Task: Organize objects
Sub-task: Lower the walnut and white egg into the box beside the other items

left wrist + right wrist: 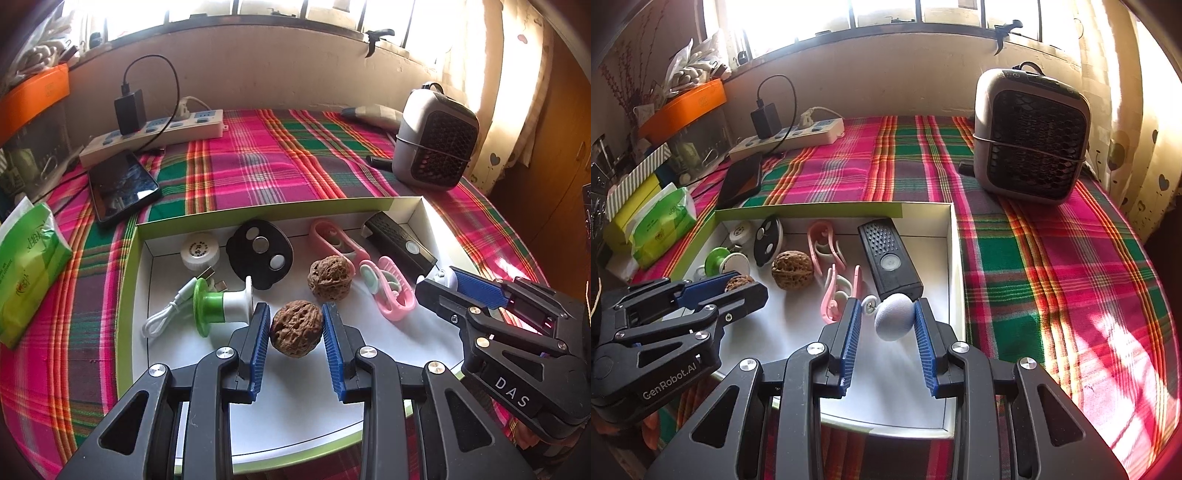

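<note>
Two handheld grippers, each holding a small thing, above a shallow white box [415,212] on a plaid tablecloth [258,166].

The left gripper [296,325] has its blue pads closed on a brown walnut [295,328], held just above the box floor near its front edge. The right gripper [888,319] is clamped on a small pale ball [893,316], near the right wall of the box. Lying in the box are a second walnut [330,278], two pink clips [388,288], a black rectangular device [400,242], a black round-cornered piece with three silver discs [260,253], a white cap [199,251], a green and white spool [218,308] and a white cable [166,314]. Beyond the box stand a power strip [155,131], a phone [122,184], a green tissue pack [26,266] and a small grey heater [436,136].
</note>
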The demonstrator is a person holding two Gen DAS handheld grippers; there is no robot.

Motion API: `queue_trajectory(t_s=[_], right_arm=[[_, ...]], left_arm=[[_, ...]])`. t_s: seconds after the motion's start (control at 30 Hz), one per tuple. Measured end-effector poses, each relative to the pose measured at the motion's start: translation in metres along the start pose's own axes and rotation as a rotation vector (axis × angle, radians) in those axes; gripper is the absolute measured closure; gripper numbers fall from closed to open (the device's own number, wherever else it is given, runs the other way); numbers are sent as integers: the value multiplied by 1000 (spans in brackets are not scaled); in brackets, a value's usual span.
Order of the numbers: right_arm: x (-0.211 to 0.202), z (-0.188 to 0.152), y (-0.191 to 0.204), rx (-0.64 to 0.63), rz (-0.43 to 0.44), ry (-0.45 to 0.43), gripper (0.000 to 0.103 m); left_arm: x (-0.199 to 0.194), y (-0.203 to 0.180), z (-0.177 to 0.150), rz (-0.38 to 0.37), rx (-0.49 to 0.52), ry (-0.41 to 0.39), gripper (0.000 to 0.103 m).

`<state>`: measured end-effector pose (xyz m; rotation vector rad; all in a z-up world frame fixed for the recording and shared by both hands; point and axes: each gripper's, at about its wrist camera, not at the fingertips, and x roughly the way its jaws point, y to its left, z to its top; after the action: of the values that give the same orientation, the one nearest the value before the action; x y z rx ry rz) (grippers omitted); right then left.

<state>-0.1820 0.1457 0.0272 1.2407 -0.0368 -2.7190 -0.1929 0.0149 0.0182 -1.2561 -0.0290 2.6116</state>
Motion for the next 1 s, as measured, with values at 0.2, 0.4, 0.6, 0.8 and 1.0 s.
queue_trajectory(t_s=[0.2,0.4,0.6,0.8,1.0], right_arm=[[1,-1,2,-4,0,5,72],[3,-1,4,-6,0,10,72],[5,-2,8,-23,-13,12,72],[6,-2,9,-32,-18,15,72],[7,-2,10,-35,-22,18,72]], left_arm=[[2,-1,0,5,7,5,76],[3,0,0,10,7,8,76],[6,0,0,18,13,15,76],[7,-2,-1,24,16,19,76],[8,-3,-1,27,20,20,76]])
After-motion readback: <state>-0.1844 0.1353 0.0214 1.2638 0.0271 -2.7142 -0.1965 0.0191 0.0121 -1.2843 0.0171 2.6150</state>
